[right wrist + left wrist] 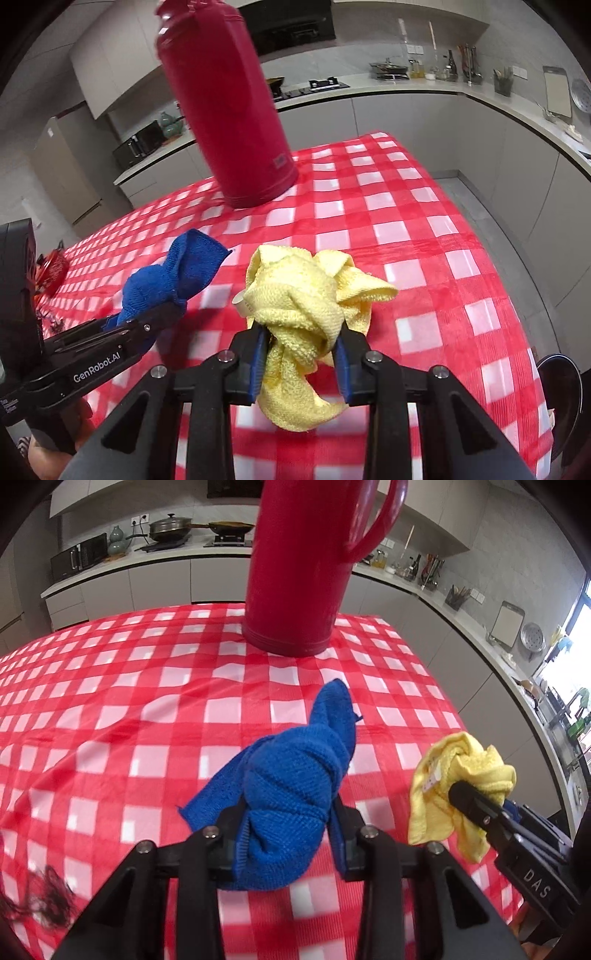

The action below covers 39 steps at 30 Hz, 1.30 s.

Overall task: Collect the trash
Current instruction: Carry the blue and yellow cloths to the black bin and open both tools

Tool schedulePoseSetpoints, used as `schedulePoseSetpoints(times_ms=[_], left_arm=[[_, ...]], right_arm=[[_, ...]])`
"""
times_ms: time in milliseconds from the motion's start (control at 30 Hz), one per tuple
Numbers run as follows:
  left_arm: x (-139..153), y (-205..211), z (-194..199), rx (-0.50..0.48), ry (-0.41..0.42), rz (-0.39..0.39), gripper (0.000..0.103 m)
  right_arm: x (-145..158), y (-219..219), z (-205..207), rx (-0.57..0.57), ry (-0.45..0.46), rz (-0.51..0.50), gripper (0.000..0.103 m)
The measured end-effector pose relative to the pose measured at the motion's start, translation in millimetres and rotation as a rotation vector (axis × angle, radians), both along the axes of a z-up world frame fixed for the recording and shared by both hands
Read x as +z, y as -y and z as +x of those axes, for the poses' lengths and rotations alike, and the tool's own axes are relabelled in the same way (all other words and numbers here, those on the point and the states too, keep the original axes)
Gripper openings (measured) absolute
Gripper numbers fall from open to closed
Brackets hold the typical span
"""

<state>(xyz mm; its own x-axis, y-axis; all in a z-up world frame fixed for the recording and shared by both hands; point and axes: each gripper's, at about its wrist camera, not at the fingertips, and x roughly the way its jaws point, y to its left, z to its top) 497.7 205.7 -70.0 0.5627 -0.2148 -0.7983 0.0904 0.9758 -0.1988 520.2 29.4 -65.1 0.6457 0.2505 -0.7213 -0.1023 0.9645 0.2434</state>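
My left gripper (286,834) is shut on a bunched blue cloth (295,775) and holds it above the red-checked tablecloth (110,701). The blue cloth also shows in the right wrist view (166,277), at the left. My right gripper (301,354) is shut on a crumpled yellow cloth (306,295), held above the table beside the blue one. The yellow cloth also shows at the right of the left wrist view (454,779). A dark tangle of hair-like scraps (48,901) lies on the cloth at the near left.
A tall red thermos jug (295,572) stands on the table's far middle, also in the right wrist view (229,118). A red crumpled scrap (55,269) lies at the far left. A dark round bin rim (561,387) sits below the table's right edge. Kitchen counters run behind.
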Motion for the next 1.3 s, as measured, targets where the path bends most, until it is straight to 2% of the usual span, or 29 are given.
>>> schedulePoseSetpoints(times_ms=[300, 533, 867, 1033, 1167, 1300], left_arm=[[17.6, -4.9, -39.1, 0.008, 0.032, -0.026, 0.037], [23.1, 0.8, -75.3, 0.091, 0.047, -0.028, 0.037], [30.2, 56.1, -153.0, 0.285, 0.099, 0.011, 0.037], [31.0, 84.0, -188.3, 0.356, 0.093, -0.008, 0.037], [33.3, 99.0, -204.1, 0.351, 0.082, -0.016, 0.037], [34.3, 110.8, -213.8, 0.304, 0.082, -0.021, 0.037]], right_arm=[[10.3, -8.2, -48.8, 0.032, 0.007, 0.001, 0.034], [17.2, -3.1, -74.7, 0.122, 0.023, -0.001, 0.034], [22.4, 59.4, -134.9, 0.318, 0.073, 0.046, 0.034], [24.8, 89.3, -163.3, 0.373, 0.07, 0.053, 0.034], [28.0, 106.9, -182.3, 0.358, 0.061, 0.058, 0.034], [28.6, 115.6, -194.9, 0.318, 0.06, 0.06, 0.034]])
